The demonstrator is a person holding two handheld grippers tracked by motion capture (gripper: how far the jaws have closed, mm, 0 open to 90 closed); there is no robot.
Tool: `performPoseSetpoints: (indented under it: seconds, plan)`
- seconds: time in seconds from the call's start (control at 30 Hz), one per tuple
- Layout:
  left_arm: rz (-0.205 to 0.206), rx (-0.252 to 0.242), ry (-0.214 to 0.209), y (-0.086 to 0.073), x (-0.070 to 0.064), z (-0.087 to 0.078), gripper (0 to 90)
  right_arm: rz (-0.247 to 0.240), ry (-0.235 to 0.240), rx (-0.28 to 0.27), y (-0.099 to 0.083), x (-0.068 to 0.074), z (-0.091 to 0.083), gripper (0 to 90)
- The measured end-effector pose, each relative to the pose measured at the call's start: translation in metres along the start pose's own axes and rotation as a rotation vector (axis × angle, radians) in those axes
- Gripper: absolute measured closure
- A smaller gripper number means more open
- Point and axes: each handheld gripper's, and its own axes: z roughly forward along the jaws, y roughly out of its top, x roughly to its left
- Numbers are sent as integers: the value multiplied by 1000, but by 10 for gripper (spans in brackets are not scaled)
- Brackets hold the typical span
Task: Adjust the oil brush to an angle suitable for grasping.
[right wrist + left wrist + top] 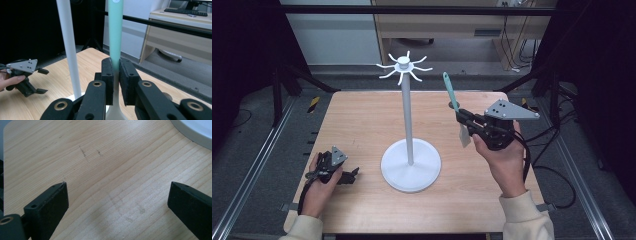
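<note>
- The right gripper [468, 121] is up off the table [362, 125], its jaws clamped on a spatula [453, 100] with a mint-green handle and a pale blade.
- The handle points up and away, its tip about level with the hooks, while the blade hangs just below the jaws in the high view.
- From the right gripper view, the two black pads squeeze the handle [115, 37] low down, near where green meets the pale neck; the grip looks square and centred.
- The white stand [410, 150] sits mid-table on a round base, its thin pole rising to a crown of hooks [404, 67] at the top.
- The spatula is held to the right of the pole, apart from it, touching nothing else.
- Over on the left, the left gripper [346, 176] rests low by the near left edge, jaws spread wide and empty, bare wood between them in its own view, a sliver of the stand's base [195, 130] at the corner.
- My read: this spatula is light and fairly stiff in the handle, with a blade that probably flexes; smooth plastic or silicone could twist in the pads if bumped.
- Gripping low leaves the top end free, which looks handy if it's meant for a hook. I can't make out a hanging hole clearly.
- The tall, narrow stand could rock if a hook is knocked.
</note>
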Motion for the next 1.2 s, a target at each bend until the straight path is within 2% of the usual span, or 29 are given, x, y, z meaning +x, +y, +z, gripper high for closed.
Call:
performPoseSetpoints:
  seconds: [0.6,1.2]
  plan:
    - [1,1,-1,0,0,0,28,-4,54,-59,10,13,-4,825]
    - [-1,0,-1,0,0,0,28,-50,114,-96,19,44,-9,825]
